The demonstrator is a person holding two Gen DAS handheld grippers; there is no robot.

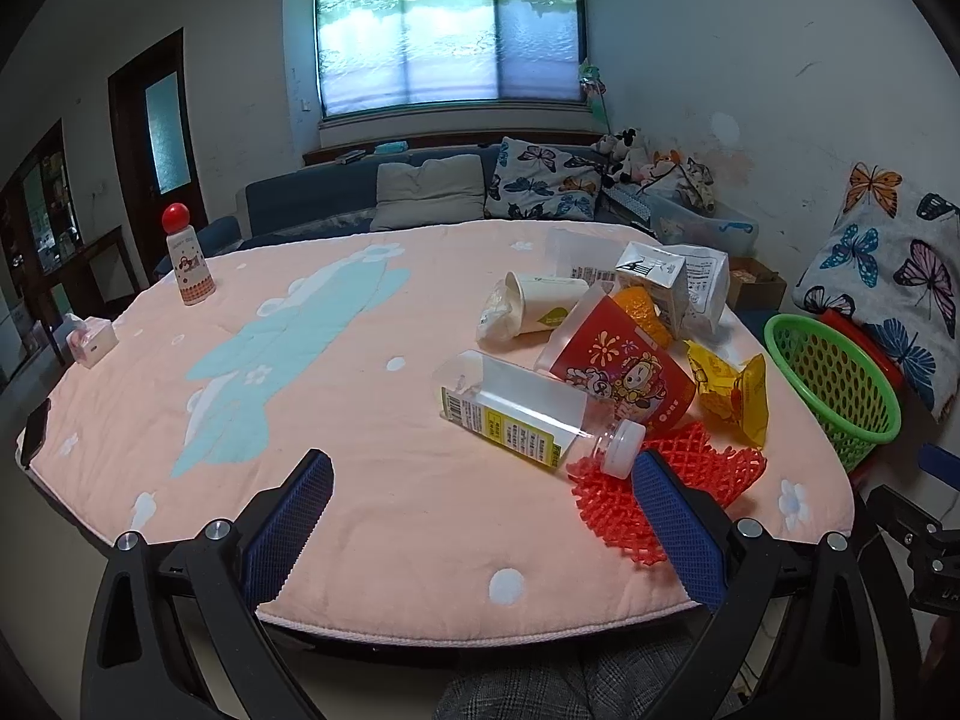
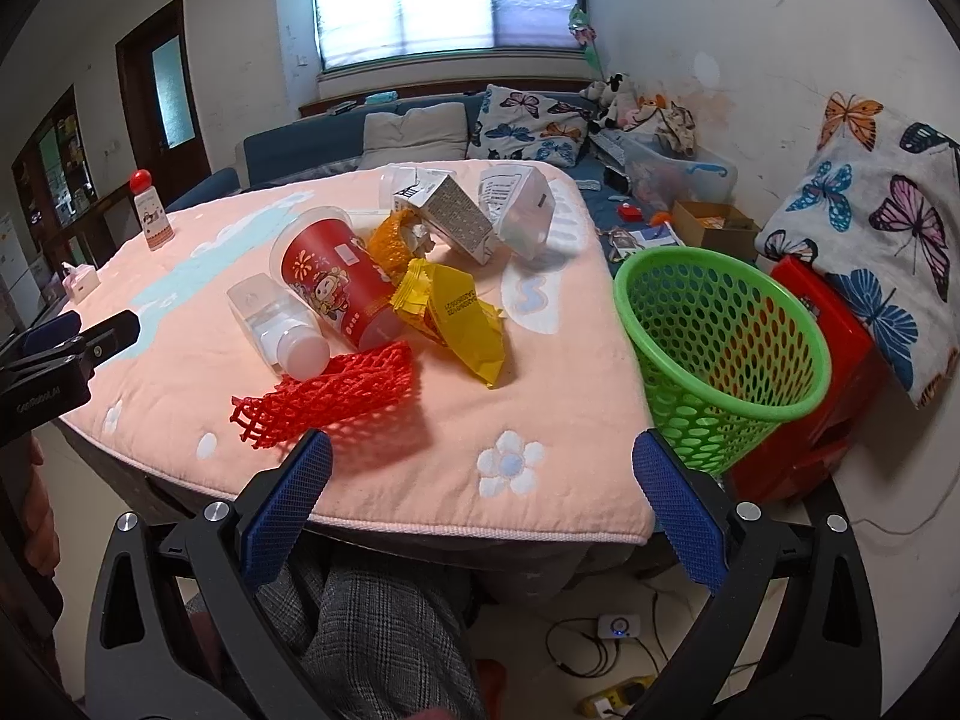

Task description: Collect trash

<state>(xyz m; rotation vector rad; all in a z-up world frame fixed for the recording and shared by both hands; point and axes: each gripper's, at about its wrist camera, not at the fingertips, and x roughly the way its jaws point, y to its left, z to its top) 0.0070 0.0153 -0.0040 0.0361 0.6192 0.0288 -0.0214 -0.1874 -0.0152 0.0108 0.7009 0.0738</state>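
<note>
Hovering at the near edge of the worktop (image 1: 372,528), both claws gape wide and hold nothing; the left claw (image 1: 480,480) has the clear plastic bottle (image 1: 528,414) just ahead to its right, cap toward it, long axis running away to the left. The right claw (image 2: 480,462) is nearer the red foam net (image 2: 327,396) and the green mesh basket (image 2: 726,354) (standing off the worktop's right edge). A pink quilted cloth covers the worktop; sofa and window lie behind.

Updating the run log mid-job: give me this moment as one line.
left gripper: open, empty | right gripper: open, empty | trash: on table, red net nearest | green basket: beside table, looks empty
</note>
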